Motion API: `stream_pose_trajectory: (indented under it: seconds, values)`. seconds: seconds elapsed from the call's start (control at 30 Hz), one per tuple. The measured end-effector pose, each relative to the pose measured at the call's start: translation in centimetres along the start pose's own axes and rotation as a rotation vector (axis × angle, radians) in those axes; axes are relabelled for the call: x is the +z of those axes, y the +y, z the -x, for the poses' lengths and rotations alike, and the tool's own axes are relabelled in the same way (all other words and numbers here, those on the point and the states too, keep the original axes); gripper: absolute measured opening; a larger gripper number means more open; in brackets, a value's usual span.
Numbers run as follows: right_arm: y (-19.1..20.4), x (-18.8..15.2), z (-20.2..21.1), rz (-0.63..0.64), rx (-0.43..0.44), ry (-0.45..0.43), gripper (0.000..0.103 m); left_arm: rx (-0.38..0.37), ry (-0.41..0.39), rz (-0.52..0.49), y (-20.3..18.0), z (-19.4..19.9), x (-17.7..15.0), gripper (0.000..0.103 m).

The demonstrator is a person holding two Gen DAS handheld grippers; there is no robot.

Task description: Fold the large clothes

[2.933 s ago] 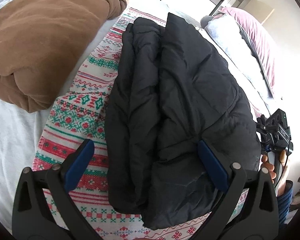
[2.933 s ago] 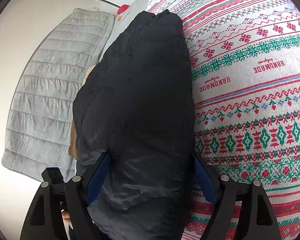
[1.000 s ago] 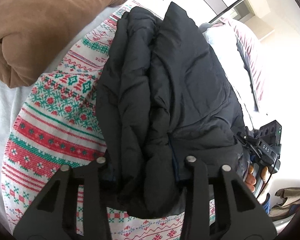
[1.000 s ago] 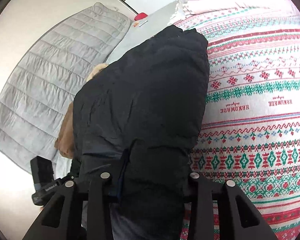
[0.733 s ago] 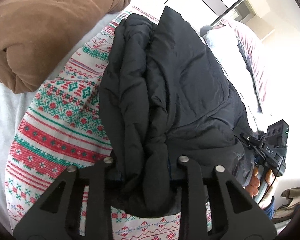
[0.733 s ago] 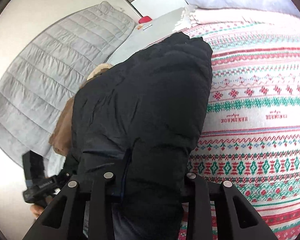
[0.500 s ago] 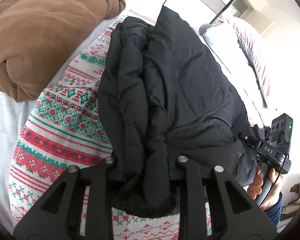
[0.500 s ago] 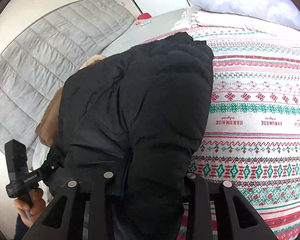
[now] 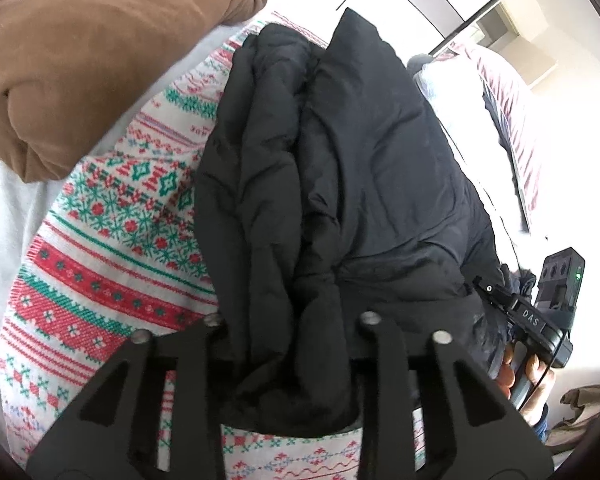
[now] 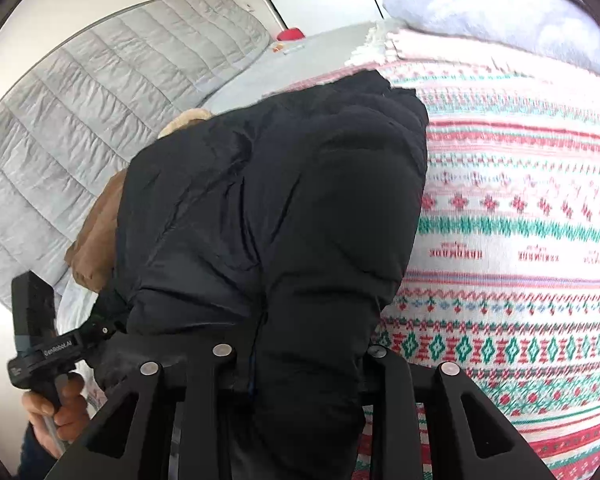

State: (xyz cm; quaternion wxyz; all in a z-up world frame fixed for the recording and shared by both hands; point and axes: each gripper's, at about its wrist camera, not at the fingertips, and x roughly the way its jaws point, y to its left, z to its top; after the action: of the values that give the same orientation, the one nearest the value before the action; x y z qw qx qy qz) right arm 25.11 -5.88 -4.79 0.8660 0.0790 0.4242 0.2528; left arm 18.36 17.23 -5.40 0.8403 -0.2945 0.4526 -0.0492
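A black puffer jacket (image 9: pixel 340 168) lies folded lengthwise on a red, green and white patterned blanket (image 9: pixel 112 240). My left gripper (image 9: pixel 288 332) is shut on the jacket's near end, its fingertips buried in the fabric. My right gripper (image 10: pixel 296 356) is shut on the same near end of the jacket (image 10: pixel 284 208), further along the hem. The near end is bunched and raised off the blanket. The right gripper's body shows at the right of the left wrist view (image 9: pixel 540 320); the left one shows at the left of the right wrist view (image 10: pixel 44 340).
A brown folded garment (image 9: pixel 80 52) lies on the white sheet to the left of the blanket. A grey quilt (image 10: pixel 80 120) hangs by the bed's side. Pillows (image 10: pixel 500 8) lie at the head of the bed. A small red object (image 10: pixel 291 34) sits far back.
Both grippers closed on the jacket's near end, from open 2.9 s ago. Since then the gripped end has lifted a little and both views have tilted upward.
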Motion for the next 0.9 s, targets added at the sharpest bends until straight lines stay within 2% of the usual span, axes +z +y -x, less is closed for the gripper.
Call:
stream_pose_trajectory:
  seconds: [0.2,0.3,0.53,0.63,0.73,0.83,0.9]
  values:
    - [1.6,0.6,2.3,0.071,-0.047,-0.061,0.022,0.024,-0.048,0.025,-2.2,1.5,0.6,0.021]
    - [0.6,0.8,4.9,0.052,-0.036,-0.107,0.021,-0.006,-0.054,0.022,-4.0,1.9,0.6,0.021]
    - [-3.8,0.6,13.2,0.022,-0.008,-0.225,0.020,-0.090,-0.084,-0.061,-11.6,2.9,-1.1,0.021]
    - [-6.7,0.3,17.7,0.014,-0.021,-0.275,0.020,-0.143,-0.091,-0.097,-16.4,2.7,-2.3,0.021]
    - [-10.5,-0.5,23.8,0.002,-0.044,-0.325,0.020,-0.197,-0.093,-0.139,-21.3,2.4,-3.9,0.021]
    - [-14.6,-1.2,30.6,-0.006,-0.097,-0.343,0.020,-0.247,-0.100,-0.212,-28.5,1.6,-6.6,0.021]
    - [-16.9,-0.7,34.7,-0.020,-0.134,-0.356,0.020,-0.281,-0.085,-0.277,-34.7,0.5,-9.1,0.021]
